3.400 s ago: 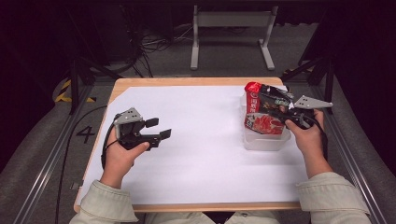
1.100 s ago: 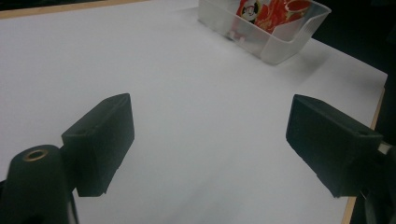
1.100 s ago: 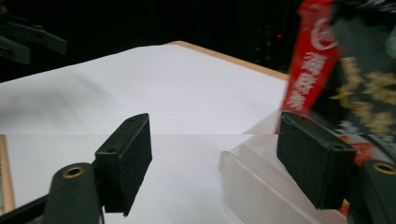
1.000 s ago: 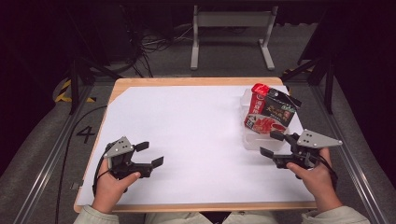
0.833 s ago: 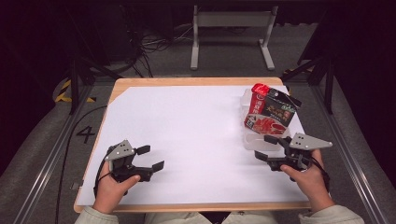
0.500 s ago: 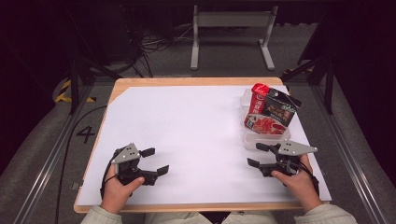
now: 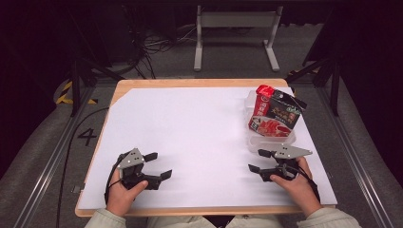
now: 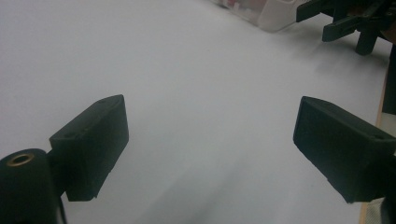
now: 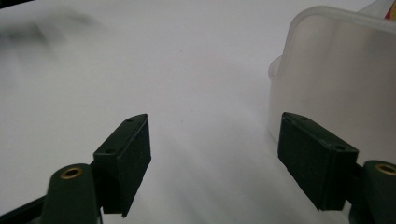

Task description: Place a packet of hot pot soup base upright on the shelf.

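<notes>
Both my claws sit low over the white desk (image 7: 199, 128), near its front edge. Left claw (image 7: 158, 166) jaws just opened wide, nothing between them. Right claw (image 7: 260, 161) gapes empty too, just beside the clear tub (image 7: 271, 142) holding the red snack packet (image 7: 274, 116) upright, far right.

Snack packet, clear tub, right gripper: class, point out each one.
snack packet (image 7: 274, 118), high view, printed front.
clear tub (image 9: 336, 79), right gripper view, near wall.
right gripper (image 7: 260, 161), high view, between its fingers.
</notes>
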`<state>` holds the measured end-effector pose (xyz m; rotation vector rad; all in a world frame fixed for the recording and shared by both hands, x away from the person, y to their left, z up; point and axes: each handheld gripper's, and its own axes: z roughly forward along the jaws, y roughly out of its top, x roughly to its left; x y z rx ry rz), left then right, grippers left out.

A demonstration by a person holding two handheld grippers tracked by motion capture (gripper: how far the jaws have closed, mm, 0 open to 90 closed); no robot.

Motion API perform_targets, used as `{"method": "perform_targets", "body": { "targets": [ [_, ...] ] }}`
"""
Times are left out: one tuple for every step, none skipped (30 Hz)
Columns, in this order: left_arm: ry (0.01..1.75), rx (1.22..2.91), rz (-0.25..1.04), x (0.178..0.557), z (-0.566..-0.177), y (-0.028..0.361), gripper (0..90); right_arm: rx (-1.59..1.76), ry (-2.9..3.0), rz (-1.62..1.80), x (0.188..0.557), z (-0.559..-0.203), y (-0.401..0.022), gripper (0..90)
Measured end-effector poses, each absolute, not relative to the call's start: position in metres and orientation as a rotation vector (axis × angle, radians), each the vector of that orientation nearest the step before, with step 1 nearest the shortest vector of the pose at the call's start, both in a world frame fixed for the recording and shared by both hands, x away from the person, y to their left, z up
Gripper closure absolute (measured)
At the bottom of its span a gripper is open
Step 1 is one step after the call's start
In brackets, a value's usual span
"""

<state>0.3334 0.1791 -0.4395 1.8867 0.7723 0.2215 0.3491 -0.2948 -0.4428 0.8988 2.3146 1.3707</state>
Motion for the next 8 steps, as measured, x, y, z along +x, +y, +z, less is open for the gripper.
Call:
{"method": "perform_targets", "body": {
  "targets": [
    [0.769, 1.889, 0.230, 0.3335, -0.4400, 0.1794, 11.1, 0.902, 2.319, 1.362, 0.3496, -0.4430, -0.2942, 25.0],
    [0.771, 1.889, 0.240, 0.3336, -0.4400, 0.1799, 10.7, 0.915, 2.327, 1.348, 0.3508, -0.4432, -0.2935, 24.4],
    [0.784, 1.882, 0.244, 0.3333, -0.4402, 0.1803, 10.5, 0.923, 2.330, 1.344, 0.3515, -0.4433, -0.2934, 24.3],
    [0.792, 1.879, 0.258, 0.3335, -0.4404, 0.1809, 9.9, 0.934, 2.330, 1.341, 0.3524, -0.4435, -0.2935, 24.2],
    [0.797, 1.878, 0.267, 0.3334, -0.4407, 0.1819, 9.6, 0.945, 2.328, 1.340, 0.3526, -0.4434, -0.2936, 24.1],
    [0.806, 1.872, 0.282, 0.3331, -0.4411, 0.1825, 9.0, 0.961, 2.322, 1.341, 0.3531, -0.4434, -0.2943, 25.1],
    [0.806, 1.871, 0.295, 0.3327, -0.4416, 0.1834, 7.9, 0.966, 2.321, 1.349, 0.3535, -0.4433, -0.2951, 25.5],
    [0.806, 1.871, 0.295, 0.3327, -0.4416, 0.1834, 7.4, 0.966, 2.321, 1.349, 0.3535, -0.4433, -0.2951, 25.5]
  ]
}}
